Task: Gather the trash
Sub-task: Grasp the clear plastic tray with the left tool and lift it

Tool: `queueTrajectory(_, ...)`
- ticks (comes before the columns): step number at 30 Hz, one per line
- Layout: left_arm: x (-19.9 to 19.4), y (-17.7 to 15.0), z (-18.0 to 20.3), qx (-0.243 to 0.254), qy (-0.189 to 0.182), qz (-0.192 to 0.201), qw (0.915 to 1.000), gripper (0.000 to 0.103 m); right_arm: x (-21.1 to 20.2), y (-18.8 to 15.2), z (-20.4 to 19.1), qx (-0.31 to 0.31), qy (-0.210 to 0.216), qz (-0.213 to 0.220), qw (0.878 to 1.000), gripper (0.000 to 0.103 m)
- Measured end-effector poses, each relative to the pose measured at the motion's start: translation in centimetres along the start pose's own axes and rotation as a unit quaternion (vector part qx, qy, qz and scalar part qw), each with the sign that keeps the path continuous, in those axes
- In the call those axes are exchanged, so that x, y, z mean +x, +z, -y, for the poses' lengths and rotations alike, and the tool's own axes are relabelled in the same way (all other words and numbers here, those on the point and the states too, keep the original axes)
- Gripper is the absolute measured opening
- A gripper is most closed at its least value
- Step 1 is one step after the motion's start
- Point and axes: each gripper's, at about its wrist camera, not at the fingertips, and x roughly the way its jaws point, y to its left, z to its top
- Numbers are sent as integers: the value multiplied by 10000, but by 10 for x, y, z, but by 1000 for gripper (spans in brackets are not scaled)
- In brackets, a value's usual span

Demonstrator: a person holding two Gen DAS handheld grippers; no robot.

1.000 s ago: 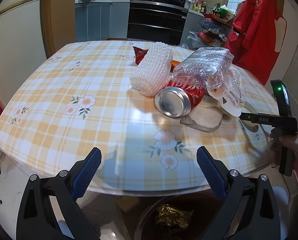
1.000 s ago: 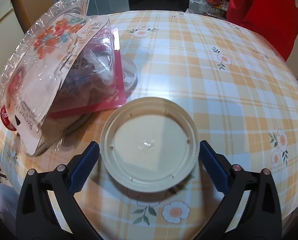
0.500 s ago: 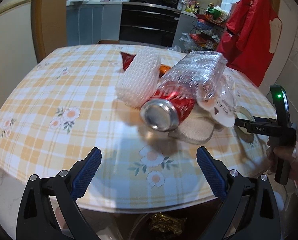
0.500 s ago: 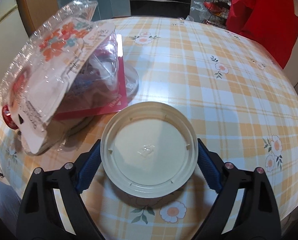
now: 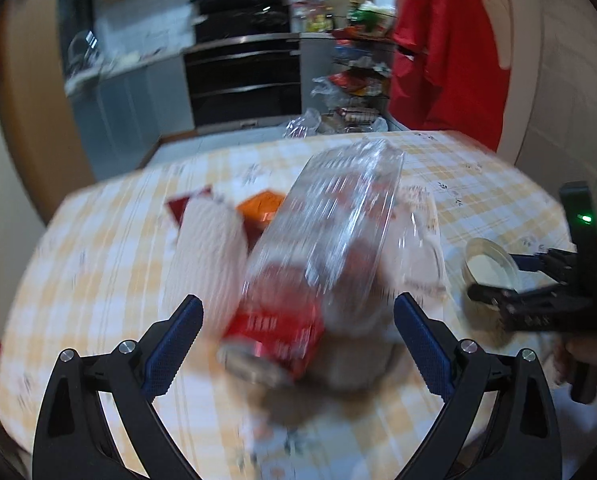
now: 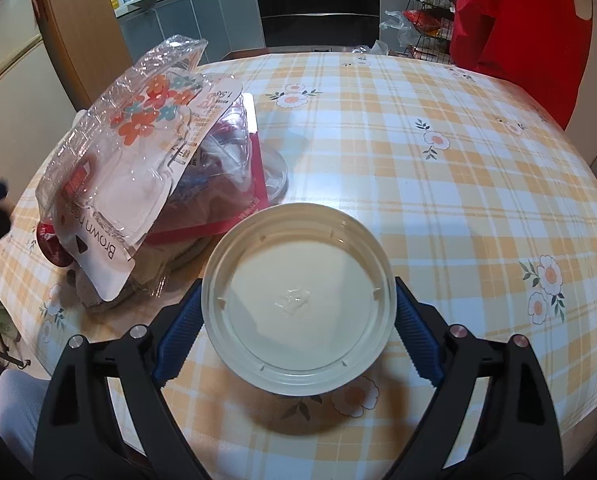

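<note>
The right gripper [image 6: 298, 316] pinches a round cream lid [image 6: 298, 300] by its rim, just above the checked table [image 6: 458, 168]. The left gripper [image 5: 296, 338], spread wide and empty, points at a blurred red can [image 5: 276, 328] in the trash pile.

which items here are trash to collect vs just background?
Job items:
- cream plastic lid, clamped in the right gripper
- clear plastic clamshell
- red can, ahead of the open left gripper
- white foam net
- orange wrapper

Background:
- checked tablecloth
- oven
- red garment
- wire rack
</note>
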Motion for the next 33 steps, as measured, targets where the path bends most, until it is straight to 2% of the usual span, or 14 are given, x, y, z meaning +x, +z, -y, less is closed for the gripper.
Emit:
queueTrajectory(6,35,25,27,680,210,-82,9974,88,-5,-2,8,221,124,33,9997,87)
queueTrajectory(11,57,30,44,1194,379,-199,9919,86,-6,-3,11,309,193,44,9993,87)
queueTrajectory(13,61,31,47,1297,346,-189,9908,81,-6,-3,13,346,211,46,9992,87)
queueTrajectory(14,61,31,48,1291,272,-179,9911,69,-7,-4,14,363,218,47,9991,87)
queueTrajectory(15,60,32,47,1279,235,-183,9913,54,-7,-4,15,384,230,45,9990,87)
queueTrajectory(17,57,33,46,1263,219,-205,9915,41,-8,-5,16,412,249,46,9988,87)
queueTrajectory(21,47,34,33,1072,92,-137,9941,37,-11,-4,16,437,295,99,9986,87)
queueTrajectory(26,34,43,0,474,39,-82,9988,31,-15,-1,12,412,348,177,9984,87)
queueTrajectory(33,13,57,-31,-77,-58,75,9999,24,-22,4,7,410,390,258,9981,87)
